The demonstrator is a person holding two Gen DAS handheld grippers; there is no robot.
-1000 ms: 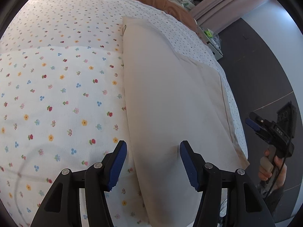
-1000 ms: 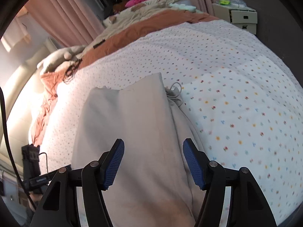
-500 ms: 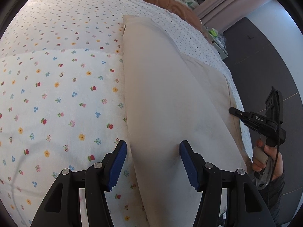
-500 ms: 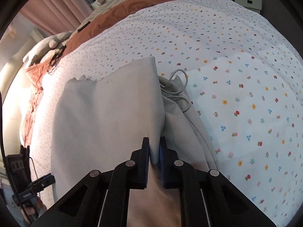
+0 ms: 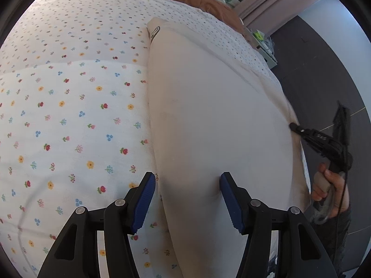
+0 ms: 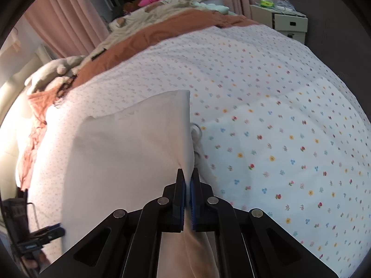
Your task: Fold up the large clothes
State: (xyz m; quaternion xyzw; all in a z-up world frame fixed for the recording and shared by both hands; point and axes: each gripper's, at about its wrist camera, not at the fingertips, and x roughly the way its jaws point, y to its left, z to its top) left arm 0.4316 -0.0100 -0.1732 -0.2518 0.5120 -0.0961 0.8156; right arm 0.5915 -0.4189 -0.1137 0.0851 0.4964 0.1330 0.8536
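Fabric (image 6: 129, 153), cream, lay on the bed (image 6: 266, 97); right gripper (image 6: 188, 180) pinched its edge, left gripper (image 5: 185, 199) spread astride the near end. Next, probably: left pinches, both lift and fold.

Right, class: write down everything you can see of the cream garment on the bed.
The plain cream cloth garment lies folded lengthwise on the flower-printed bedspread, smooth, with a small label at its far end. The right tool is shut on its near edge, pinching up a fold. The left tool stands open over its other edge.
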